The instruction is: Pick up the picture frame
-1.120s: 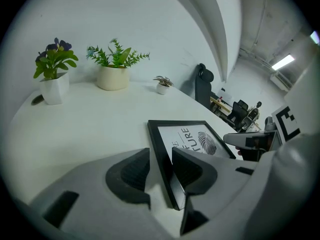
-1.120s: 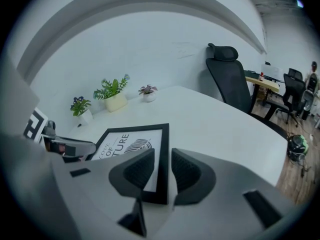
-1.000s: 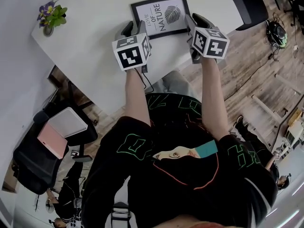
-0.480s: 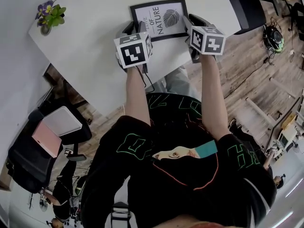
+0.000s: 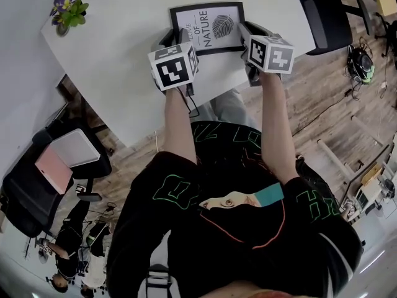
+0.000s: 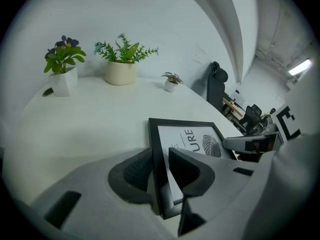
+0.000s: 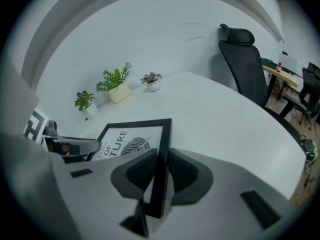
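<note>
The picture frame (image 5: 208,27) is black, with a white print of a leaf and lettering, and lies on the white table (image 5: 124,61). My left gripper (image 5: 175,39) straddles its left bar. In the left gripper view, the left gripper (image 6: 160,164) has a pad against each side of the picture frame (image 6: 192,139). My right gripper (image 5: 246,35) sits at the opposite edge. In the right gripper view, the right gripper (image 7: 161,171) clamps the right bar of the picture frame (image 7: 130,139). Both sets of jaws have just been closing, with the frame between them.
A purple-flowered pot (image 5: 67,16) stands at the table's far left corner. It appears as a purple-flowered pot (image 6: 62,69) beside a leafy plant (image 6: 122,66) and a tiny plant (image 6: 171,81). A black office chair (image 5: 322,8) stands at the right. The table's near edge runs just behind the grippers.
Both grippers have stayed at the frame's two side edges while their jaws drew in onto the bars. The frame lies where it was on the table.
</note>
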Motion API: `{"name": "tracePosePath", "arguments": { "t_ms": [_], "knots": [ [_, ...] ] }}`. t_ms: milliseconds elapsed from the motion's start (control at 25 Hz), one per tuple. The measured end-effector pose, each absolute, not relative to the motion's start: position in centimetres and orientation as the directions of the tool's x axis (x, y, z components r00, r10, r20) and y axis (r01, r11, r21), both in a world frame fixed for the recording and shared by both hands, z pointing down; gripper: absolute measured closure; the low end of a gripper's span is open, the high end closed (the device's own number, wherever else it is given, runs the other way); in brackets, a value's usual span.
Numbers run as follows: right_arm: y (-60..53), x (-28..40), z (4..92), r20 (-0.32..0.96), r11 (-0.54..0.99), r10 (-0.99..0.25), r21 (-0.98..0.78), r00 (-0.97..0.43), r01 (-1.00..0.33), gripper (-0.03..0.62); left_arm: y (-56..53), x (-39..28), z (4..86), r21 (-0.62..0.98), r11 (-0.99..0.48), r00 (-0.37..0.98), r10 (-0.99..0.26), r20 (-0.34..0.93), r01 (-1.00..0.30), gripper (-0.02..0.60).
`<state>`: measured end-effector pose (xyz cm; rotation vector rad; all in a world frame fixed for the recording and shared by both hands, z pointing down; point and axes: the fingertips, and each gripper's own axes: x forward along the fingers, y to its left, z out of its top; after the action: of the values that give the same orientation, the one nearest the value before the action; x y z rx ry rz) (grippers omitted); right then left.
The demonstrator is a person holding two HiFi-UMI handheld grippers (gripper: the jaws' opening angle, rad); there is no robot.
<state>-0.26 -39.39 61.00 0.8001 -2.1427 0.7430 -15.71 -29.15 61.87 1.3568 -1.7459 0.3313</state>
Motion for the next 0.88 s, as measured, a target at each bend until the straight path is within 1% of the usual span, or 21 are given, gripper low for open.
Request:
{"name": "tracePosePath", "arguments": {
  "t_ms": [160,360,560,880],
  "knots": [
    [-40.2,-0.1,60.2,0.762,0.661,-0.320,-0.246,-0.563,-0.709,0.520,-29.3,-15.3,61.2,0.288,0.394,-0.052,-0.663,0.747,-0.873,0.477],
    [-42.0,-0.2,57.9,0.712,0.693,-0.353,-0.237,-0.607,-0.681,0.520,-30.5,-15.0,59.2,0.279,0.409,-0.101,-0.698,0.709,-0.869,0.480],
    [-43.5,0.4,55.6,0.681,0.707,-0.380,-0.221,-0.626,-0.671,0.520,-31.9,-14.7,56.5,0.267,0.414,-0.144,-0.732,0.666,-0.870,0.485],
    [-45.6,0.0,51.3,0.599,0.747,-0.409,-0.214,-0.689,-0.630,0.522,-33.7,-14.7,51.9,0.229,0.410,-0.203,-0.773,0.601,-0.883,0.489]
  ]
}}
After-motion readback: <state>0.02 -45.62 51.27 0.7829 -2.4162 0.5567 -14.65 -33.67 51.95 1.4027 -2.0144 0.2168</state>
